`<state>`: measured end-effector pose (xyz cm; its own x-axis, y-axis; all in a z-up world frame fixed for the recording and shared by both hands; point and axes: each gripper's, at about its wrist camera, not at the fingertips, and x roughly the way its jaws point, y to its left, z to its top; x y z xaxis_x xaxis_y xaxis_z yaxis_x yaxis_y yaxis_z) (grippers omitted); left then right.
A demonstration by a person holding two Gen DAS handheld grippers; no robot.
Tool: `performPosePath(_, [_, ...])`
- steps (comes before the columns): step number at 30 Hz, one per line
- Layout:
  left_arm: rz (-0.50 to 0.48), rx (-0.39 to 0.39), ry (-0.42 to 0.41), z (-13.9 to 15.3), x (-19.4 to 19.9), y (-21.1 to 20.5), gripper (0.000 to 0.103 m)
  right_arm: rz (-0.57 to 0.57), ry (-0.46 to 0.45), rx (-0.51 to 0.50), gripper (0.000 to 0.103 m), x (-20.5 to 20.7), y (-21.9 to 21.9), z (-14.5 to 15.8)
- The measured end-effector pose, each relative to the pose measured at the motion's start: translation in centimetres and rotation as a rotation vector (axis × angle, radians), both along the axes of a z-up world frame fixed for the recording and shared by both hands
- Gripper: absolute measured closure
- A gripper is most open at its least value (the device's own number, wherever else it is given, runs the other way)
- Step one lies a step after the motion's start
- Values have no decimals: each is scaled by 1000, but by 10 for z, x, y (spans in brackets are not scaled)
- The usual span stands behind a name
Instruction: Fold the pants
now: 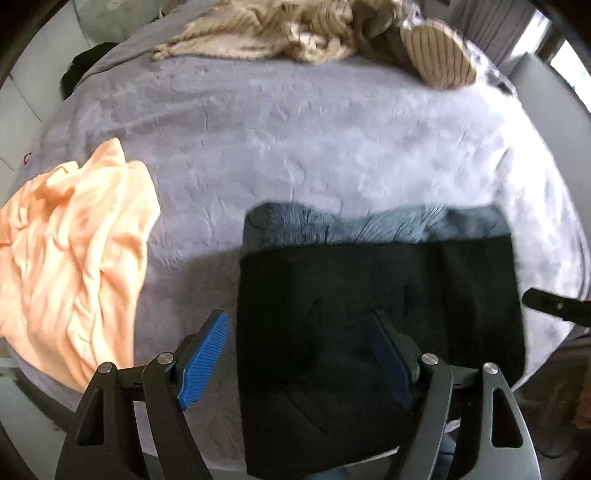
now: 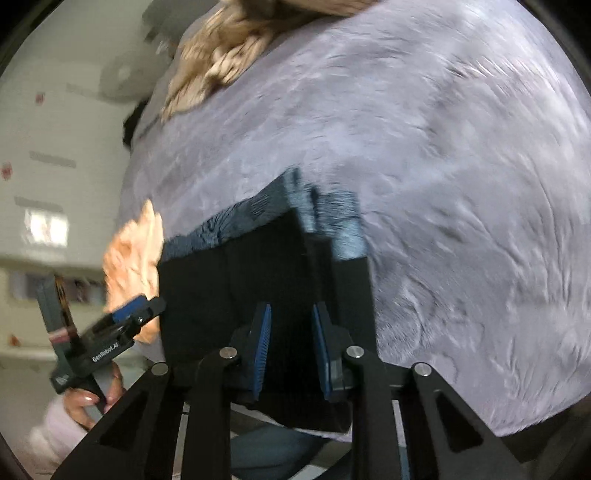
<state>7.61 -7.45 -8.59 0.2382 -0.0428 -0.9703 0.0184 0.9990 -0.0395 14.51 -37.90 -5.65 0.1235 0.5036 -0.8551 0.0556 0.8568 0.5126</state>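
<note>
Left gripper [image 1: 295, 354]: black linkage arms with steel pivot pins, blue ribbed pads [image 1: 202, 360]. Fingers stood wide apart, nothing between them that they gripped; the left pad hung over bare cover, the right pad over the dark cloth.

Right gripper [image 2: 290, 347]: same build, ribbed blue pads [image 2: 262, 347] facing each other. Fingers stood part-open, a clear gap between them, holding nothing; the dark cloth lay beyond and beneath.

Pants [image 1: 376, 332]: black, matte, folded into a flat, roughly rectangular block, lying at the near edge of the bed [image 1: 295, 147], with the near end overhanging it. A faint slanted pocket seam showed on top. In the right wrist view the pants [image 2: 266, 266] filled the near centre.

Grey-blue garment [image 1: 369, 225]: softer, creased weave, lying under the far edge of the pants and showing as a band beyond it.

Bed cover: pale lilac, plush, finely wrinkled.

Peach garment [image 1: 74, 258]: thin, crumpled, at the near left of the bed, apart from the pants.

Beige striped throw [image 1: 288, 33]: fringed, bunched at the far edge.

Hand [image 2: 92, 402]: seen in the right wrist view, holding the left gripper's handle at the left.
</note>
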Motion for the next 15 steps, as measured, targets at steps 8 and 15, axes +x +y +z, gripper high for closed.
performPosePath(8, [44,-12,76,-22,-2,4,16,188,37,-255,80,-1,30,-35])
performPosePath(15, [47,17,80,-13,-5,3,16,140,83,-209,80,-6,16,-23])
